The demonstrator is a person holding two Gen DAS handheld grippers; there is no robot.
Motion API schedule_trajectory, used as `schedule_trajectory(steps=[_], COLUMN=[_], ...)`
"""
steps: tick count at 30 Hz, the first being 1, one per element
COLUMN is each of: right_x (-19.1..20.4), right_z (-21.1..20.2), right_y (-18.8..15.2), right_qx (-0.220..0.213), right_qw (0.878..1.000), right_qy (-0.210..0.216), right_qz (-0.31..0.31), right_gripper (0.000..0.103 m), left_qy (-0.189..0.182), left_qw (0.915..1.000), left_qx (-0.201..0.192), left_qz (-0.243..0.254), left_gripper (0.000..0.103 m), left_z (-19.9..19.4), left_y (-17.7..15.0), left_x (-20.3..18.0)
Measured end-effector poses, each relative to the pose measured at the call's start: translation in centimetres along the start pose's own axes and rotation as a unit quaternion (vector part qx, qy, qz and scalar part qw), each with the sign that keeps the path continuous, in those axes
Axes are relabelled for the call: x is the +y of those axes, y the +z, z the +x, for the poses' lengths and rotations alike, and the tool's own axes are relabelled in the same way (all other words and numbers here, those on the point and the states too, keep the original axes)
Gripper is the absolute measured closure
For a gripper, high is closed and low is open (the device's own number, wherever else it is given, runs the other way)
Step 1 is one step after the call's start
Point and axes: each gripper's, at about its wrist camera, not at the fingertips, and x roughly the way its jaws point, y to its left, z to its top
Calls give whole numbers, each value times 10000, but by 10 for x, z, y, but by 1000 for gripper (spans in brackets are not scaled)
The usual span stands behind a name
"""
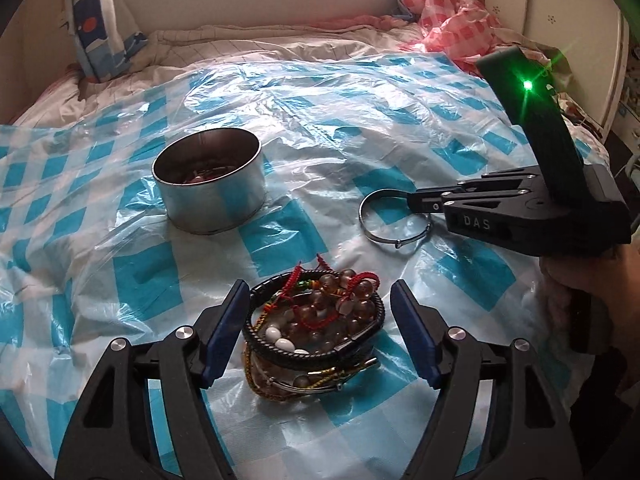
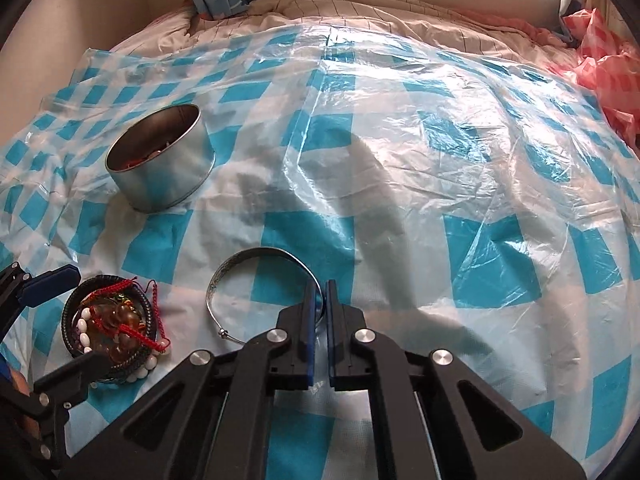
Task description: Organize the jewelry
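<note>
A pile of bracelets (image 1: 316, 328), with brown beads, red cords, white beads and a black braided band, lies on the blue-checked plastic sheet (image 1: 320, 128). My left gripper (image 1: 316, 304) is open, its blue-padded jaws on either side of the pile. The pile also shows in the right wrist view (image 2: 112, 328). A thin silver bangle (image 1: 394, 218) lies to the right. My right gripper (image 2: 320, 292) is shut on the silver bangle (image 2: 256, 276) at its right rim; it also shows in the left wrist view (image 1: 416, 202). A round metal tin (image 1: 210, 184) holding some jewelry stands at the left (image 2: 160, 160).
The sheet covers a bed with a beige quilt (image 1: 240, 44). A crumpled pink checked plastic sheet (image 1: 448, 20) lies at the back right. A blue-patterned curtain (image 1: 96, 28) hangs at the back left. A headboard (image 1: 560, 8) stands at the right.
</note>
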Motion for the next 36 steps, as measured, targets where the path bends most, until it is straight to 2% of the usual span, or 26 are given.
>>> schedule_trajectory(steps=[2, 5, 7, 8, 9, 10, 11, 13, 16, 19, 22, 25, 27, 29, 31, 33, 35, 36], right_x=[1, -1, -1, -1, 0, 1, 1, 1, -1, 0, 1, 4, 5, 7, 9, 12, 14, 13], right_z=[2, 3, 5, 5, 5, 5, 6, 6, 6, 6, 6, 7, 7, 8, 9, 9, 10, 9], right_y=[1, 2, 2, 2, 2, 2, 2, 2, 2, 2, 2, 2, 1, 1, 0, -1, -1, -1], right_qx=[20, 41, 52, 54, 57, 62, 69, 78, 81, 86, 87, 92, 94, 101, 100, 95, 98, 100], right_qw=[10000, 9999, 9998, 9998, 9998, 9998, 9998, 9997, 9996, 9995, 9996, 9997, 9997, 9997, 9997, 9996, 9996, 9996], right_qy=[16, 81, 147, 168, 179, 181, 185, 213, 261, 278, 275, 232, 223, 199, 186, 159, 138, 150], right_qz=[10, 68, 85, 69, 46, 25, 21, 50, 103, 102, 66, -11, -31, -72, -124, -202, -240, -234], right_gripper=[98, 96, 91, 89, 87, 86, 86, 86, 85, 83, 80, 78, 77, 76, 72, 70, 69, 69], left_qy=[8, 297, 346, 344, 327, 242, 198, 13, -600, -1066, -1135, -977, -1011, -942, -845, -683, -394, -247], left_qw=[9999, 9986, 9978, 9973, 9968, 9970, 9975, 9989, 9936, 9783, 9694, 9702, 9711, 9750, 9798, 9837, 9888, 9907], left_qx=[3, 197, 355, 465, 571, 610, 583, 465, 182, -94, -182, -186, -177, -126, -49, 127, 361, 420], left_qz=[131, 382, 429, 454, 456, 415, 332, 56, -934, -1774, -2167, -2210, -2156, -2007, -1811, -1661, -1393, -1269], left_gripper=[33, 33, 34, 38, 59, 72, 74, 87, 96, 96, 96, 96, 96, 92, 71, 60, 62, 80], left_z=[3, 16, 25, 29, 33, 35, 33, 26, 13, 1, -6, -8, -7, -2, 5, 16, 27, 30], left_y=[4, 13, 18, 19, 20, 20, 22, 24, 24, 16, 6, 1, 2, 7, 12, 15, 14, 14], left_x=[-6, -15, -18, -20, -21, -22, -21, -12, 22, 55, 77, 85, 86, 80, 71, 60, 50, 46])
